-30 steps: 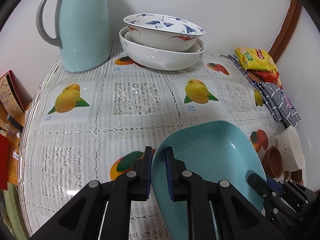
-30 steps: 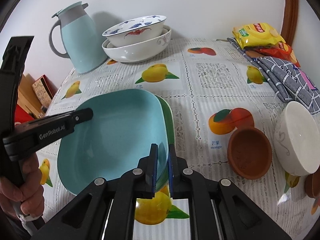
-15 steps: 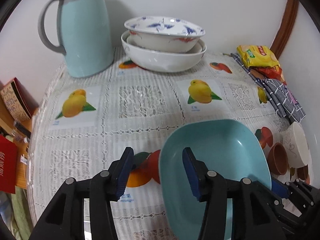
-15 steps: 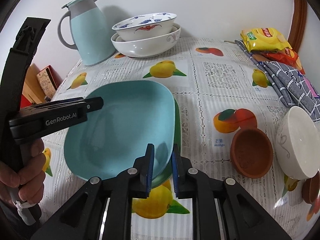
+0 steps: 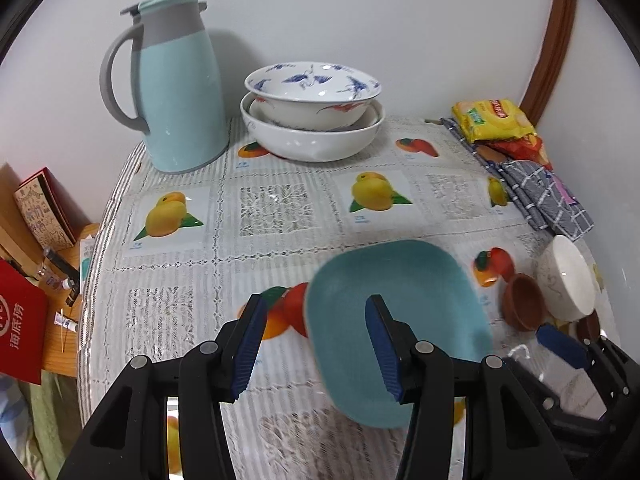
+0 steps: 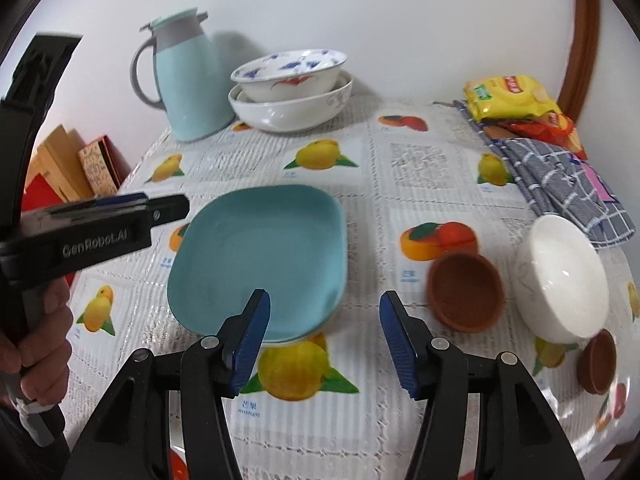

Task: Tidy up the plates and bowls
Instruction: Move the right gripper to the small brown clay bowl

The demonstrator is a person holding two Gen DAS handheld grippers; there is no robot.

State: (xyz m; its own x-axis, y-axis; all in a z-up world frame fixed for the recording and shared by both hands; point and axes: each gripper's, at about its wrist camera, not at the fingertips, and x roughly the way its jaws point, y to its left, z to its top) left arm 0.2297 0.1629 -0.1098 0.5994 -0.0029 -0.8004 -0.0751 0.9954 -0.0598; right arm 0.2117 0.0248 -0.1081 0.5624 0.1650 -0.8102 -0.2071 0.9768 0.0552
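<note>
Black hand-held gripper (image 6: 322, 334) angled downward, opening

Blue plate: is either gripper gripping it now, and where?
Neither. The blue plate lies free on the stack; left gripper open, right gripper opening, clear of its rim.

On the table (image 6: 400, 168), a plate (image 6: 260, 256) lay near the front, stacked on another plate whose edge showed beneath it. To its right sat a small bowl (image 6: 466, 290), with a larger bowl (image 6: 560, 280) touching it further right, tilted on its side. Behind, at the far edge by the wall, 2 nested bowls (image 6: 290, 88) stood right of a jug (image 6: 188, 80). A folded cloth (image 6: 560, 180) lay at the right edge, with snack packets (image 6: 512, 98) on its far end.
</note>
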